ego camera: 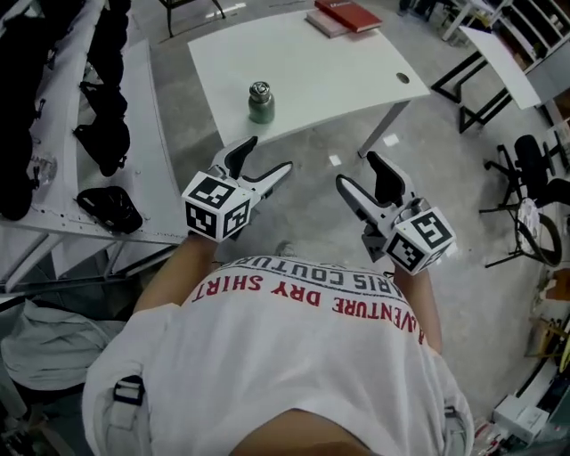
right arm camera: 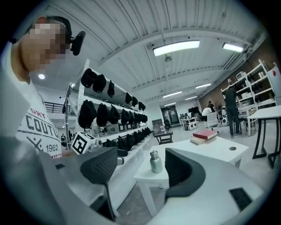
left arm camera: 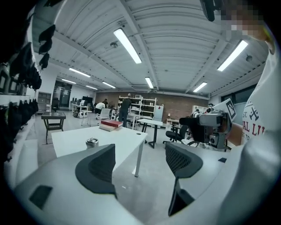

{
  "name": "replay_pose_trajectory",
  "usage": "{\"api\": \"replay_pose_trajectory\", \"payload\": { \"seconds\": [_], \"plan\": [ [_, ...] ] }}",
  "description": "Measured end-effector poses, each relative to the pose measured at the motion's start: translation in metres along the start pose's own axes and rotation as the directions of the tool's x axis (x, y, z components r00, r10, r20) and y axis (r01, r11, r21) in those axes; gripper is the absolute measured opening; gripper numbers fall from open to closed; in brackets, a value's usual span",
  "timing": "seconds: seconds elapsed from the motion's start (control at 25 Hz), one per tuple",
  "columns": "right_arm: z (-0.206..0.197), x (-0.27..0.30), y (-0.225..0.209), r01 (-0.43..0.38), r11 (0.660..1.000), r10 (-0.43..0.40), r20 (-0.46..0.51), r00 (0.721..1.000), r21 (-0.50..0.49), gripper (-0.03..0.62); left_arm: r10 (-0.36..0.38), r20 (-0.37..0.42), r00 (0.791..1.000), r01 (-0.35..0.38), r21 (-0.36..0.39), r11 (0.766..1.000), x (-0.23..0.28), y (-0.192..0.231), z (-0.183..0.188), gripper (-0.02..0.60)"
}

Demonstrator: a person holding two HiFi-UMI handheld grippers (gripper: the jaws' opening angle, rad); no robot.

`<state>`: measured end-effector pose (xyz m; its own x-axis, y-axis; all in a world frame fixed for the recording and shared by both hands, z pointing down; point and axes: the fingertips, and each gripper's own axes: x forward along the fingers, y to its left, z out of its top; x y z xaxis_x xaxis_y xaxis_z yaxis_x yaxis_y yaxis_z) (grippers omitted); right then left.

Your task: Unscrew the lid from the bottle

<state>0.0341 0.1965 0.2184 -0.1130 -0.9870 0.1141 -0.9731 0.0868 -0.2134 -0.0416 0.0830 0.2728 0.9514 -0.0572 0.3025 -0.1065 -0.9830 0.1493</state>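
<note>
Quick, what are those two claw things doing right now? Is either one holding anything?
Left gripper: jaws open, holding nothing.
Right gripper: jaws open, holding nothing.

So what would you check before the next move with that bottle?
1. Bottle upright on table: ok.
2. Lid on bottle: ok.
3. Left gripper open, empty: ok.
4. Right gripper open, empty: ok.
5. Grippers at bottle: not ok, both short of the table.
6. Room around bottle: ok, books lie at the far end.
</note>
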Motion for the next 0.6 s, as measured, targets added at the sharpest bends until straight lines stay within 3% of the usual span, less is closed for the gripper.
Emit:
{"api": "replay_pose_trajectory", "payload": {
  "seconds": [0.2,0.6],
  "plan": [
    [-0.002,0.048,-0.035,-0.026,0.999,0.027,-0.024,0.999,0.021,0.321,0.056,-0.037,0.998,-0.056,-0.003,0.998,0.036,0.055,-0.007,0.357],
    [-0.018,0.087,-0.057,-0.060,0.998,0.061,-0.091,0.994,0.014,0.321,0.184,-0.123,0.975,-0.184,0.012,0.983,0.081,0.128,-0.050,0.359]
  ]
}}
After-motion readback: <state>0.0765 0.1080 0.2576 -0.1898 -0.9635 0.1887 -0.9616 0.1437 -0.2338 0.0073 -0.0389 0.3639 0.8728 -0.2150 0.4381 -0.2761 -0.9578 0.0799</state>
